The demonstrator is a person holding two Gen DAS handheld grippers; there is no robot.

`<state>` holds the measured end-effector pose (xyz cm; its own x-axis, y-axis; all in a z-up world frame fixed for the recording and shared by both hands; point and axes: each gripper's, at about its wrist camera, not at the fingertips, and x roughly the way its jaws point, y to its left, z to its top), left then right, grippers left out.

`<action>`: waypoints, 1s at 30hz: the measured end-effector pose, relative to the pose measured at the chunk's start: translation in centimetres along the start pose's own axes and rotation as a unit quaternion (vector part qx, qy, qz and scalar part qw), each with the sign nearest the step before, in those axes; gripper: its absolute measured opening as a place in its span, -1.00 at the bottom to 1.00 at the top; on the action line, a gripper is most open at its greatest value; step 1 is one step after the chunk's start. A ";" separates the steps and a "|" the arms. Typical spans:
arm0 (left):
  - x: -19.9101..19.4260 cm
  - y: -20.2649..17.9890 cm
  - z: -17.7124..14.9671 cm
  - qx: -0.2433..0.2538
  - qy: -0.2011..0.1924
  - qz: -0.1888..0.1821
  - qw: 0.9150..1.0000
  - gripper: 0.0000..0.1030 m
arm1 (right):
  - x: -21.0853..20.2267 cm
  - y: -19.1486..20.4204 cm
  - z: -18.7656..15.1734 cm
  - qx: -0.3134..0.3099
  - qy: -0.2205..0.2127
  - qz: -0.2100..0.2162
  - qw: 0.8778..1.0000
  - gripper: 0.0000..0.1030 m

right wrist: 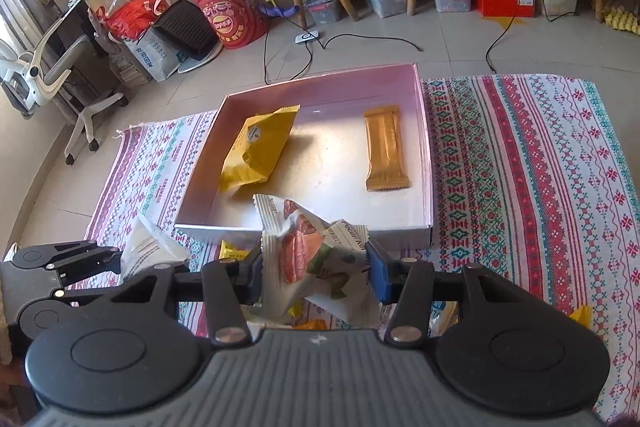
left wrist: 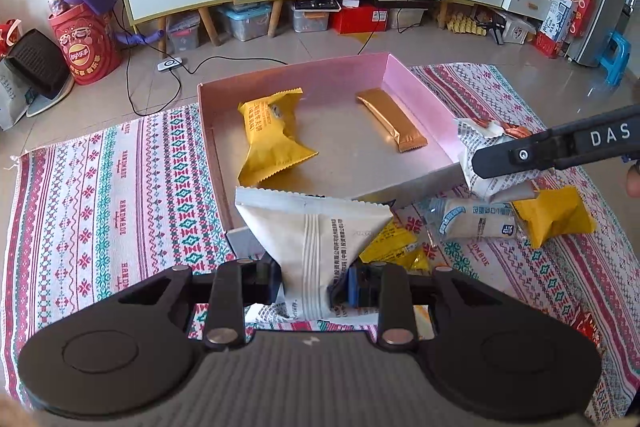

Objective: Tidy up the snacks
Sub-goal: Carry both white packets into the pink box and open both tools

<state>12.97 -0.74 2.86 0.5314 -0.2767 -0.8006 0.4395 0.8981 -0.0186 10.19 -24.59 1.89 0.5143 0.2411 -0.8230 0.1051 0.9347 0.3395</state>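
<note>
Snack packets, both lifted: left gripper (left wrist: 306, 285) pinches the white packet (left wrist: 316, 247) at frame centre, right gripper (right wrist: 316, 277) clamps the pecan packet (right wrist: 308, 251). We carry both over the pink box (right wrist: 425, 131) rim, drop into bare floor between yellow packet (right wrist: 256, 151) and gold bar (right wrist: 385, 153).

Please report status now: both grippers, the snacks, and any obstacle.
Left gripper shut on white packet. Right gripper shut on nut packet. Pink box holds two snacks. Path looks free.
</note>
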 end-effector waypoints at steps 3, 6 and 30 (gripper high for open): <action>0.6 -0.4 1.1 0.002 -0.006 -0.004 1.000 -0.30 | 0.4 -0.4 1.0 0.007 -0.003 0.003 1.000 -0.10; 1.3 -0.8 2.3 0.003 -0.013 -0.004 1.000 -0.30 | 1.0 -0.8 2.1 0.013 -0.007 0.000 1.000 -0.10; 9.5 -1.3 7.4 -0.034 -0.003 -0.017 0.999 -0.30 | 7.8 -2.3 8.2 0.045 -0.014 -0.020 0.999 -0.09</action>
<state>22.81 -7.08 -0.30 0.5217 -0.3096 -0.7950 0.4070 0.9093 -0.0871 20.96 -26.96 -1.59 0.5318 0.1959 -0.8239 0.2015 0.9156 0.3478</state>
